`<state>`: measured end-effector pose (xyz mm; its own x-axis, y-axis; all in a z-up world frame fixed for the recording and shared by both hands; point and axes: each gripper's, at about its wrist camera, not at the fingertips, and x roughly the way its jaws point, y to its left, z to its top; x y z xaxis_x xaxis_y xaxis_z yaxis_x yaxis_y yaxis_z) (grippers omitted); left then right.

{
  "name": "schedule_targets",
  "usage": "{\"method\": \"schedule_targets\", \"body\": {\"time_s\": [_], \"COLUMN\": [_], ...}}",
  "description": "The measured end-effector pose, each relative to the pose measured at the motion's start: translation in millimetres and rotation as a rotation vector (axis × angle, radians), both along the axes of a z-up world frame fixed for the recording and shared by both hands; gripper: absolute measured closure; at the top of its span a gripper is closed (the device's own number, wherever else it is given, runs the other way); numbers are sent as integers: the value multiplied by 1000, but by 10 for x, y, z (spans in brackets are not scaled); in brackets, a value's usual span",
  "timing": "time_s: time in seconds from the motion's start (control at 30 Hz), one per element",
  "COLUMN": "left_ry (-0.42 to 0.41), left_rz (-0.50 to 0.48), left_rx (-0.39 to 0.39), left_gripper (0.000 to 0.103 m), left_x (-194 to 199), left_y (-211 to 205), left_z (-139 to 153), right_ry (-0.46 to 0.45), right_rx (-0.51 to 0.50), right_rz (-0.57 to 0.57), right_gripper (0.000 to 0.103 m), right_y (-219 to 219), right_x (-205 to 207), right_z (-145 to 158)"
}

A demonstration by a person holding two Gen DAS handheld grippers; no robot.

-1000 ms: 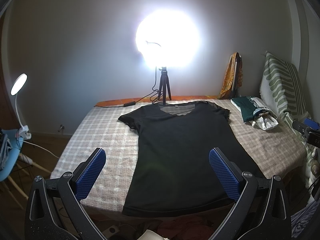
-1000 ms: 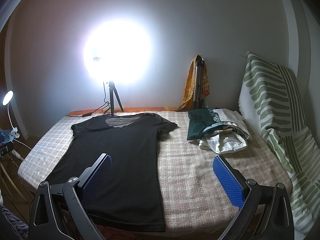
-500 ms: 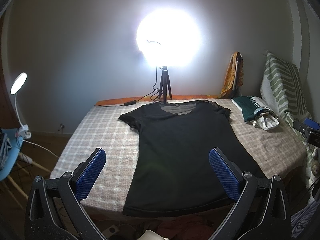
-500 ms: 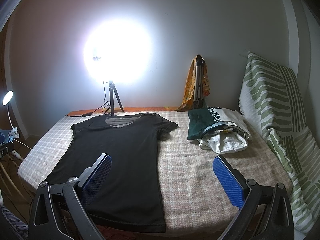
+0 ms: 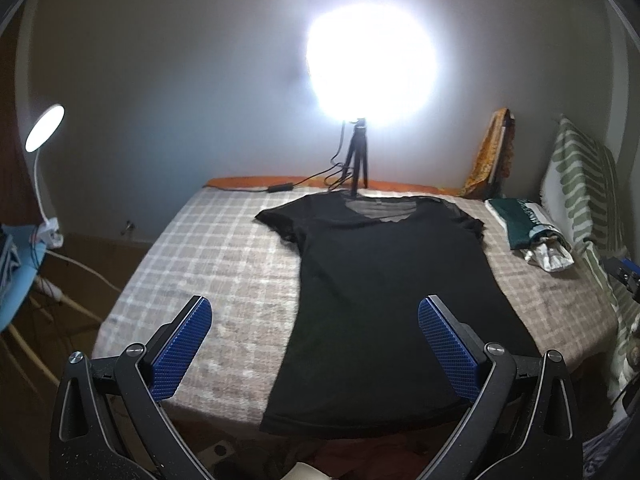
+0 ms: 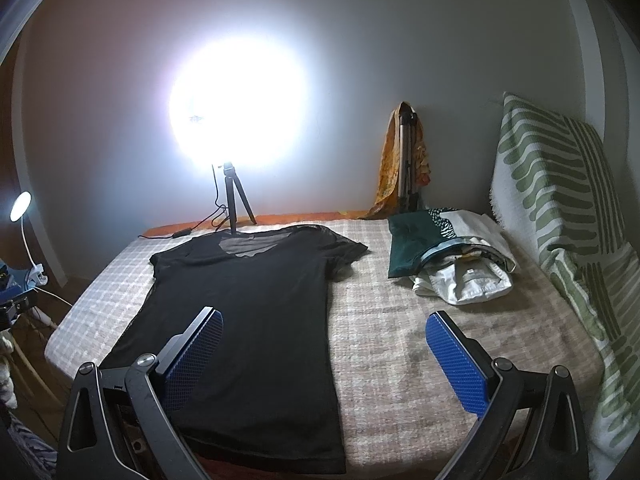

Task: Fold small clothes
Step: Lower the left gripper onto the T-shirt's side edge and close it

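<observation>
Black t-shirt (image 5: 384,300) lies flat and spread out on checked bedcover (image 5: 224,264), neckline at far end, hem at near edge of bed and hanging slightly over it. Both short sleeves out to the sides. In right wrist view the same shirt (image 6: 256,320) sits on left half of the bed, right half of cover bare.

Left gripper (image 5: 314,344) hovers above near edge of bed, jaws spread wide, nothing between them; its 2 blue pads (image 5: 182,350) frame the shirt's lower half, left pad over bare cover, right pad over shirt's right side. No contact with fabric visible.

Right gripper (image 6: 324,360) also spread wide and empty, left pad over shirt's lower part, right pad over bare cover to the right of shirt. Not touching cloth as far as can be seen.

Pile of folded clothes (image 6: 448,264), green on top of white, at far right of bed, well apart from shirt. Striped green-white pillow (image 6: 560,216) leaning upright at right edge. Ring light on tripod (image 6: 234,200) stands at far end just beyond neckline, glare very strong. Orange cloth (image 6: 400,160) draped over a second stand against far wall. Small desk lamp (image 5: 44,128) at far left, off the bed.
</observation>
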<state>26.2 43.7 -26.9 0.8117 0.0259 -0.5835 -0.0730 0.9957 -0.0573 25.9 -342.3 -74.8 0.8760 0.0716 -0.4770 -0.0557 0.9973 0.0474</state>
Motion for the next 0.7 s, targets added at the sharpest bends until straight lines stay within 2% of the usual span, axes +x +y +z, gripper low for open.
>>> {"method": "schedule_targets", "body": {"time_s": [0.2,0.3,0.5,0.6,0.7], "left_ry": [84,132,228,264,287], "left_rz": [38,12,-12,-8,-12], "left_rx": [-41,-83,-152,-190,-199], "left_gripper": [2,5,19,24,34], "left_x": [179,264,344,356,353], "left_y": [257,341,483,583,641], "left_z": [-264,-429,-758,-876,-981], "right_ry": [25,35,20,36,59], "right_rx": [25,29,-6,33,50], "right_rz": [3,13,34,74,104], "right_gripper": [7,13,14,14,14], "right_y": [-11,30,177,245,366], "right_x": [165,247,439,552,688], "right_z": [-88,-124,-241,-275,-292]}}
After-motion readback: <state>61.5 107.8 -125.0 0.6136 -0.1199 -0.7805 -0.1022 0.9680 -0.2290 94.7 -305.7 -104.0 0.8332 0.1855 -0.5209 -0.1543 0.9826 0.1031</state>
